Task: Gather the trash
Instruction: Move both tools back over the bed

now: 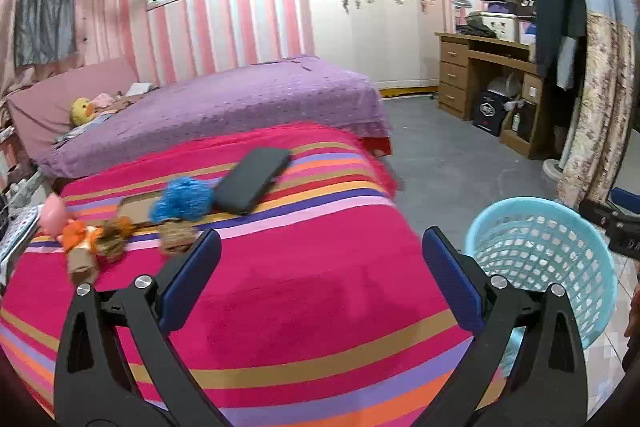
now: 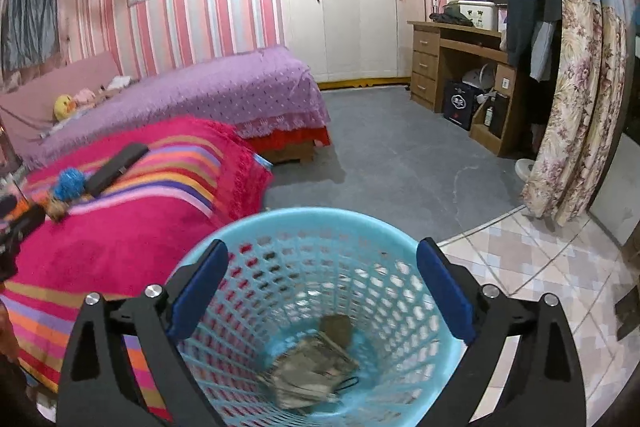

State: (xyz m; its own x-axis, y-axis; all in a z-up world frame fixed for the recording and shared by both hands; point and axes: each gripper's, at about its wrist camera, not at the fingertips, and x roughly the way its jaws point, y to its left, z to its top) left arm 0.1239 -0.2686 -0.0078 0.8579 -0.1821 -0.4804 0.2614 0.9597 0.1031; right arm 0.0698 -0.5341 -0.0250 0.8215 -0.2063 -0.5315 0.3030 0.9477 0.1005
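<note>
Both grippers (image 1: 322, 247) (image 2: 322, 259) alike — black arms, blue pads, silver screws.

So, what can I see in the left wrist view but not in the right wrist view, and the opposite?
Only the left wrist view shows the left gripper, open and empty above the striped blanket, and the small items at the blanket's left edge, including a pink toy.

Only the right wrist view shows the right gripper, open above the basket, and the crumpled trash at its bottom.

Both show the blue basket, blue fluffy ball, black case and purple bed.
</note>
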